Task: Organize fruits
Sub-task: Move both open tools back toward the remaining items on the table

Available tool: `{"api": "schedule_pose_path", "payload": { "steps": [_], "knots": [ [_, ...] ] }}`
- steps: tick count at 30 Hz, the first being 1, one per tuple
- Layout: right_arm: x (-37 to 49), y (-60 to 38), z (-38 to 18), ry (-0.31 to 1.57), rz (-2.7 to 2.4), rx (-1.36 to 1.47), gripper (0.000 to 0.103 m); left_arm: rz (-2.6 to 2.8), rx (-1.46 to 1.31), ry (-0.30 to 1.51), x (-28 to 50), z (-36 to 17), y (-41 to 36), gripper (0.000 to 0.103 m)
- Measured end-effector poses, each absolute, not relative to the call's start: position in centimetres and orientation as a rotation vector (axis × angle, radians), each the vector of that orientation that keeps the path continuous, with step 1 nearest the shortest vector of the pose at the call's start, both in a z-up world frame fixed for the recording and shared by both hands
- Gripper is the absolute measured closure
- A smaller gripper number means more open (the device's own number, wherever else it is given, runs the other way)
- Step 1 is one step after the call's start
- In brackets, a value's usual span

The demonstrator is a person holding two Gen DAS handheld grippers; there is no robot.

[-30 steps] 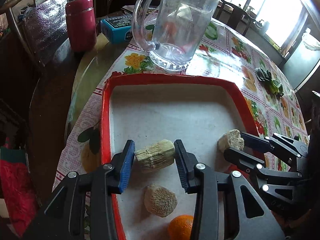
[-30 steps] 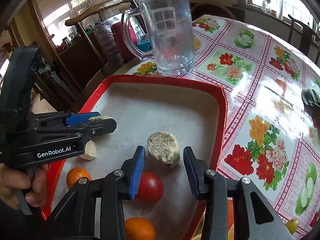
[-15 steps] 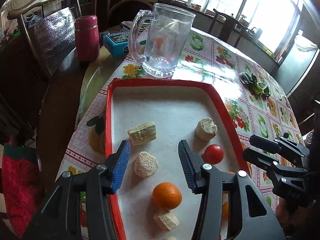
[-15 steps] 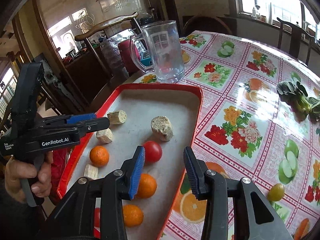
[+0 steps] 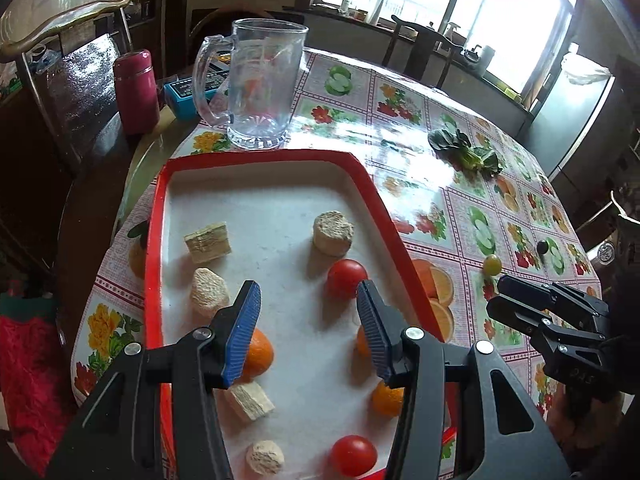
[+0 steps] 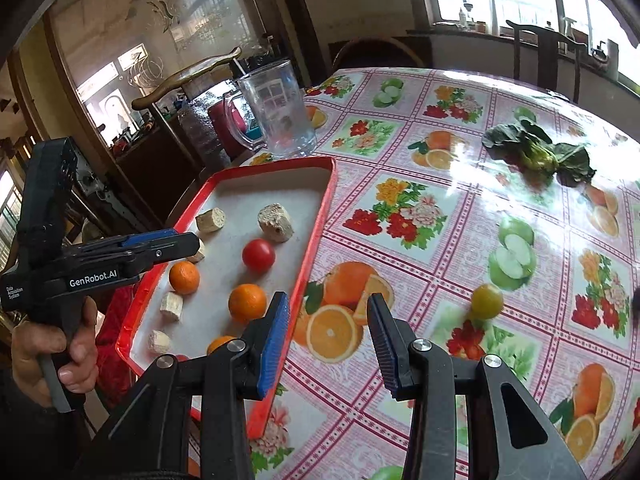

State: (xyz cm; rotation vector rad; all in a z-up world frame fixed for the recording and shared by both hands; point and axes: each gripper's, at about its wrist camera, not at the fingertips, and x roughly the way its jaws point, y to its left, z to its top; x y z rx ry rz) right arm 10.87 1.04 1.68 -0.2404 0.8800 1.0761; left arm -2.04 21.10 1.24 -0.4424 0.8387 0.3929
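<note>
Red tray (image 5: 154,240) holding oranges (image 6: 247,303), tomatoes (image 5: 346,278) and pale cane pieces (image 5: 209,237), several partly hidden behind left gripper (image 5: 308,320) and right gripper (image 6: 328,336), both parted, holding nothing; yellowish fruit (image 6: 487,301) lies on tablecloth (image 6: 460,208) outside.

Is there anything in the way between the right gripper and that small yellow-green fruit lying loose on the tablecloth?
Nothing visible. The right gripper is open and empty, and only bare tablecloth lies between it and the yellow-green fruit.
</note>
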Motion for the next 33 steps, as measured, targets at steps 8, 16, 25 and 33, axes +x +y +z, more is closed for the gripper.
{"api": "schedule_pose_path", "payload": {
  "steps": [8,16,25,33],
  "knots": [
    [12.5,-4.3,1.5,0.886,0.997,-0.185,0.061,0.331,-0.407,0.851,-0.8,1.5,17.4,0.054],
    [14.6,-9.4,0.8,0.903,0.907,-0.128,0.059,0.249,-0.362,0.882,1.6,1.1,13.1,0.051],
    [16.3,-13.1,0.6,0.902,0.848,-0.082,0.059,0.171,-0.313,0.906,4.5,1.0,8.9,0.051],
    [17.8,-15.1,-0.1,0.908,0.802,-0.067,0.059,0.131,-0.299,0.921,6.6,0.4,6.7,0.051]
  ]
}}
